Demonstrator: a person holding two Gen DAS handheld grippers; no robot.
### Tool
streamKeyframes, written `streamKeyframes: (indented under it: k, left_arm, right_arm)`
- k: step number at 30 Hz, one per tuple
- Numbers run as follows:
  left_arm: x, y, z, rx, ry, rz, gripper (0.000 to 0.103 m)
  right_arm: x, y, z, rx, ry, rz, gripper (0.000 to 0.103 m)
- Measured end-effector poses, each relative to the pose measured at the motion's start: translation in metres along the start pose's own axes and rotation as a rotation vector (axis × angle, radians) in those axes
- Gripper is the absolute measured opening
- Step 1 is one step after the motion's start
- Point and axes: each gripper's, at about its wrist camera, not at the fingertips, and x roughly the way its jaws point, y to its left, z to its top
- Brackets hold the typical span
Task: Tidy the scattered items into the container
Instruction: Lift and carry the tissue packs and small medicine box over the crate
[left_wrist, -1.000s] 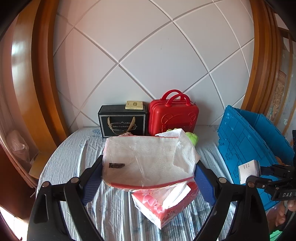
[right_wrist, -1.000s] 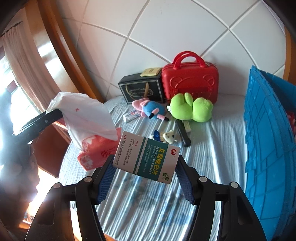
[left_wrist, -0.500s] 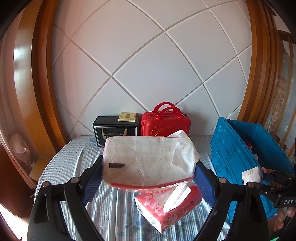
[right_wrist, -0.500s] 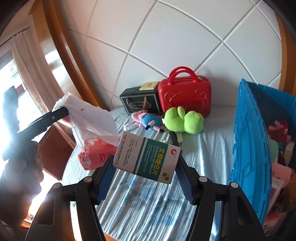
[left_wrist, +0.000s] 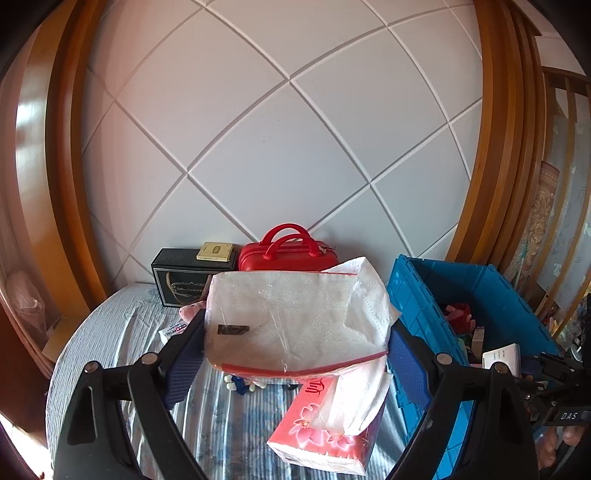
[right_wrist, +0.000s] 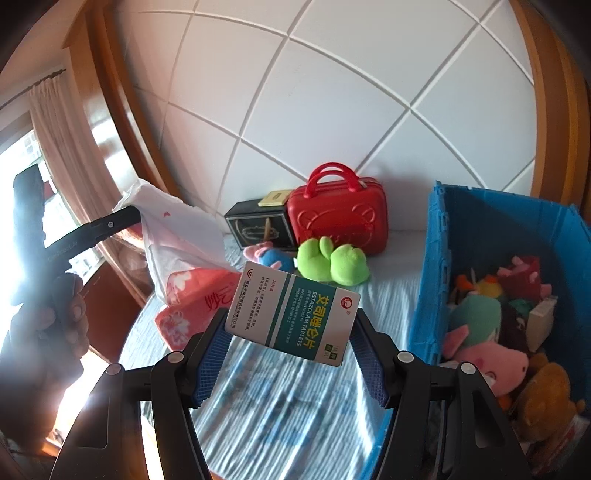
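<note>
Left wrist view: the left gripper (left_wrist: 295, 339) is clamped on a tissue pack (left_wrist: 291, 325) held up over the bed (left_wrist: 110, 332), a second pack (left_wrist: 325, 428) dangling under it, and the blue bin (left_wrist: 480, 295) sits open just to the right, so there's a rim to be cleared. Right wrist view: the right gripper (right_wrist: 291, 350) is clamped on a pill box (right_wrist: 291, 314) beside the bin wall (right_wrist: 432, 277); the bin looks maybe half filled with toys (right_wrist: 491, 354), while a frog (right_wrist: 332, 260) and a pink-blue toy (right_wrist: 269, 256) are left on the bed, with plenty of open room above.

Black bar (left_wrist: 280, 387) mostly behind tissue pack (left_wrist: 295, 325)
</note>
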Motion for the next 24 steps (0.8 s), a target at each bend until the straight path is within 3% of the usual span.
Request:
streamKeyframes:
  k: [10,24]
  left_arm:
    - [0.002,-0.077,0.019,0.048,-0.020,-0.061,0.090]
    - [0.028,-0.192,0.045,0.156,-0.027,-0.216,0.090]
  right_arm:
    - [-0.055,-0.062,-0.002,0.031,-0.067,-0.044,0.064]
    - [-0.113,-0.137,-0.031,0.126,-0.119,-0.150,0.064]
